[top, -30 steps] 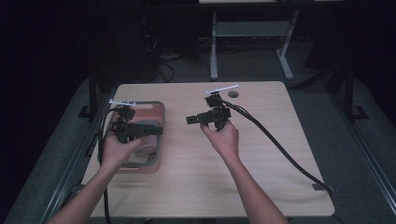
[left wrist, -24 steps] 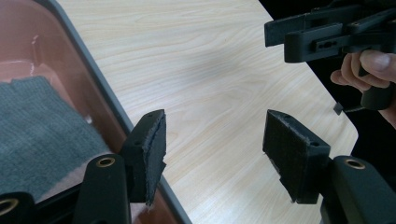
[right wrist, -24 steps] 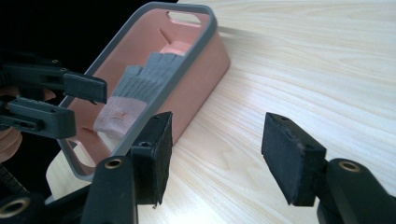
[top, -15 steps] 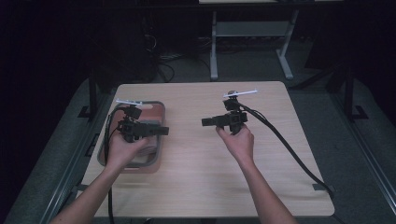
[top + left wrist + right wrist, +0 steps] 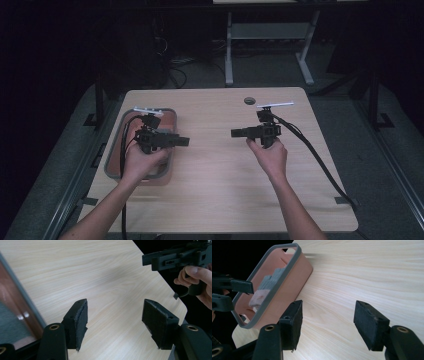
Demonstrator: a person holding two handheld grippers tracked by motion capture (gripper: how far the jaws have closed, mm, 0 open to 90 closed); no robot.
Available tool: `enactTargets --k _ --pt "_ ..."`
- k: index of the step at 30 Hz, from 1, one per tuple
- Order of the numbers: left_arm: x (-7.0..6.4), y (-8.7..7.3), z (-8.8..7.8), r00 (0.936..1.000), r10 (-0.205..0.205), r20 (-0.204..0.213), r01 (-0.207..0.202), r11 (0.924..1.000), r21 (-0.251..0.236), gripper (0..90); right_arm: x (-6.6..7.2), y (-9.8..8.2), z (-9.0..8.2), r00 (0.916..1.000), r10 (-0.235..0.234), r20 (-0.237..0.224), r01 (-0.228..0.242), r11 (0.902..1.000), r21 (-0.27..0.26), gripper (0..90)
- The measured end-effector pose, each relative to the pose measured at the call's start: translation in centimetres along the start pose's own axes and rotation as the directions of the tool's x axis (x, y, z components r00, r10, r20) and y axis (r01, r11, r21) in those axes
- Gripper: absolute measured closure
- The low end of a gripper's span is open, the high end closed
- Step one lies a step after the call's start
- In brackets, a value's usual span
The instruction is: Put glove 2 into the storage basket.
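My left gripper (image 5: 183,141) is held over the right edge of a salmon bin with a grey rim (image 5: 169,119), pointing right. My right gripper (image 5: 234,133) hovers over mid-table, pointing left at it. Both are open and hold nothing. In the left gripper view the open jaws (image 5: 115,322) frame bare wood, and the right gripper (image 5: 175,258) shows at the top right. Past the open jaws in the right gripper view (image 5: 328,325) lies the bin (image 5: 287,272), holding a grey and pink cloth-like thing (image 5: 265,288).
The light wooden table (image 5: 220,190) has a small dark round spot (image 5: 249,100) near its far edge. A thick cable (image 5: 320,165) trails from the right gripper to the table's right front. Dark floor and a desk frame (image 5: 230,45) lie beyond.
The right hand has carried its gripper to the right, away from the bin. The left gripper has shifted slightly right and nearer. Both now lie level and face each other.
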State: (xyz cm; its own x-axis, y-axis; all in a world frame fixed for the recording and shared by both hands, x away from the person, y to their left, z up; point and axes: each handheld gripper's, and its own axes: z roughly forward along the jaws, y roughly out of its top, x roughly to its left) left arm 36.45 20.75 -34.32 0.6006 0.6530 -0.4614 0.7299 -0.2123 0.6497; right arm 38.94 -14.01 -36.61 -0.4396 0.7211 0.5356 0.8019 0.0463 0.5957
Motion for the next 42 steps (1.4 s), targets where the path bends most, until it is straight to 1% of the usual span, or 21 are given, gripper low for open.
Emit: enactTargets --k 3,4,5,14,15,16,17,19,20,21,25,26,29,32,36,40,41,42 --pt "-0.5 0.0 0.5 1.0 0.003 0.005 -0.003 1.0 -0.003 35.5 -0.5 -0.4 -0.5 1.0 0.008 0.001 -0.008 1.0 0.0 39.3" --pt "-0.6 0.1 0.7 0.9999 0.01 0.008 -0.01 1.0 -0.001 35.4 -0.7 -0.5 -0.6 1.0 0.007 0.004 -0.007 1.0 0.0 39.2" --pt "-0.8 0.1 0.9 0.9999 0.007 0.014 -0.007 1.0 0.0 34.9 -0.8 -0.6 -0.8 0.9999 0.007 0.01 -0.007 1.0 0.0 39.0" --pt "-2.4 -0.1 2.7 0.9984 0.038 0.043 -0.038 0.9992 0.011 31.5 -2.5 -1.8 -2.4 0.9992 0.032 0.024 -0.032 0.9994 -0.013 37.9" --pt "-2.5 -0.2 2.8 0.9985 0.032 0.045 -0.032 0.9995 0.006 31.3 -2.9 -2.0 -2.7 0.9989 0.039 0.024 -0.039 0.9991 -0.015 37.7" --pt "-2.6 -0.2 2.9 0.9983 0.034 0.047 -0.035 0.9994 0.006 31.0 -3.1 -2.1 -2.9 0.9985 0.047 0.026 -0.047 0.9988 -0.014 37.7" --pt "-2.6 -0.2 3.0 0.9984 0.032 0.046 -0.032 0.9995 0.002 30.8 -3.4 -2.2 -3.1 0.9986 0.043 0.031 -0.042 0.9989 -0.019 37.4" --pt "-2.7 -0.3 3.3 0.9986 0.03 0.043 -0.03 0.9995 -0.003 29.4 -3.7 -2.5 -3.5 0.9977 0.062 0.028 -0.061 0.9978 -0.025 37.4" --pt "-2.7 -0.4 3.4 0.9987 0.033 0.04 -0.033 0.9995 0.001 29.3 -3.9 -2.7 -3.6 0.998 0.057 0.027 -0.056 0.9978 -0.034 37.4" --pt "-2.8 -0.5 3.5 0.9987 0.032 0.039 -0.033 0.9995 0.005 28.9 -4.0 -2.8 -3.8 0.9977 0.062 0.028 -0.061 0.9975 -0.035 37.4" --pt "-3.1 -0.7 4.0 0.9984 0.035 0.044 -0.035 0.9994 -0.001 28.3 -4.8 -3.4 -4.5 0.9966 0.073 0.038 -0.071 0.9965 -0.044 37.4" --pt "-3.1 -0.7 4.1 0.998 0.041 0.048 -0.041 0.9992 0.003 28.3 -5.0 -3.6 -4.6 0.9963 0.075 0.04 -0.074 0.9963 -0.045 37.4" --pt "-3.5 -0.9 4.6 0.9969 0.041 0.068 -0.041 0.9991 0.0 28.1 -5.6 -4.0 -5.2 0.9956 0.084 0.043 -0.082 0.9955 -0.047 37.3" --pt "-3.9 -1.0 5.1 0.9962 0.043 0.075 -0.044 0.999 0.007 27.8 -6.2 -4.5 -5.6 0.9937 0.103 0.045 -0.101 0.9939 -0.044 36.8" --pt "-4.3 -1.2 5.7 0.9951 0.053 0.083 -0.054 0.9985 0.013 27.6 -6.8 -5.1 -6.1 0.9939 0.099 0.049 -0.096 0.9943 -0.047 36.3" --pt "-4.7 -1.5 6.3 0.994 0.061 0.091 -0.062 0.998 0.012 27.5 -7.6 -5.8 -6.6 0.9918 0.118 0.05 -0.115 0.992 -0.051 35.9" --pt "-4.8 -1.6 6.4 0.9941 0.057 0.093 -0.058 0.9983 0.01 27.5 -7.8 -6.0 -6.7 0.9908 0.126 0.05 -0.123 0.9911 -0.051 35.9" --pt "-4.8 -1.8 6.5 0.993 0.058 0.103 -0.059 0.9983 0.005 27.5 -8.0 -6.2 -6.8 0.9905 0.128 0.051 -0.125 0.9907 -0.053 35.9"
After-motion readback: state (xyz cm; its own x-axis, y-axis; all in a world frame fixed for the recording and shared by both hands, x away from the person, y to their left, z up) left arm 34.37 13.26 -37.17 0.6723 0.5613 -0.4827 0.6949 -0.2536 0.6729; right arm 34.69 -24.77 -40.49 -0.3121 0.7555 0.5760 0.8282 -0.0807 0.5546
